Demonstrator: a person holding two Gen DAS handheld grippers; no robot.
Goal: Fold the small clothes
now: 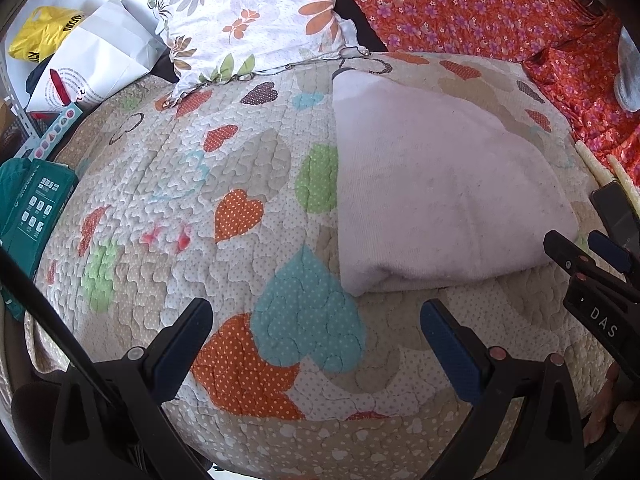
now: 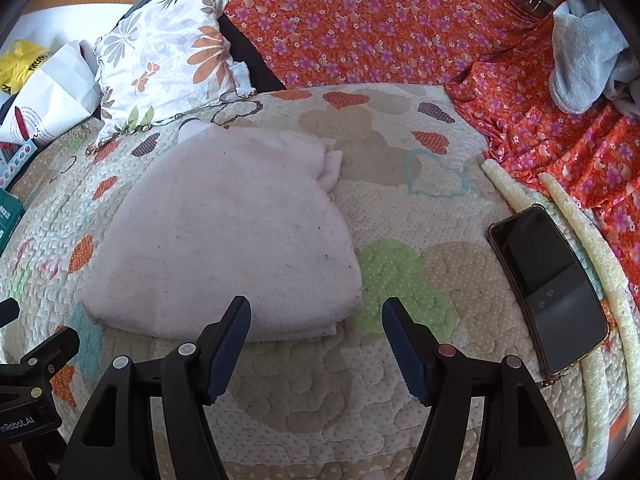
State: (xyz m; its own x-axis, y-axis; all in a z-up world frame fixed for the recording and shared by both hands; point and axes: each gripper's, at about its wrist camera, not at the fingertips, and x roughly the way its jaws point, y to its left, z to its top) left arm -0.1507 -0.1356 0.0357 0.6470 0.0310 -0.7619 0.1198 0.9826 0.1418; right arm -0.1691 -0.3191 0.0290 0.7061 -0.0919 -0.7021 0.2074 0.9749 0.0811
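A pale pink garment [image 1: 436,184] lies folded into a compact bundle on the heart-patterned quilt [image 1: 240,216]; it also shows in the right wrist view [image 2: 228,236]. My left gripper [image 1: 316,320] is open and empty, just in front of and left of the garment's near edge. My right gripper [image 2: 316,320] is open and empty, just in front of the garment's near right corner. The right gripper also shows at the right edge of the left wrist view [image 1: 580,252].
A black phone [image 2: 548,288] lies on the quilt to the right, beside two pale foam rolls [image 2: 584,248]. A floral pillow [image 2: 168,48] and orange flowered cloth [image 2: 360,20] lie behind. A white bag [image 1: 96,56] and green box [image 1: 32,208] sit left.
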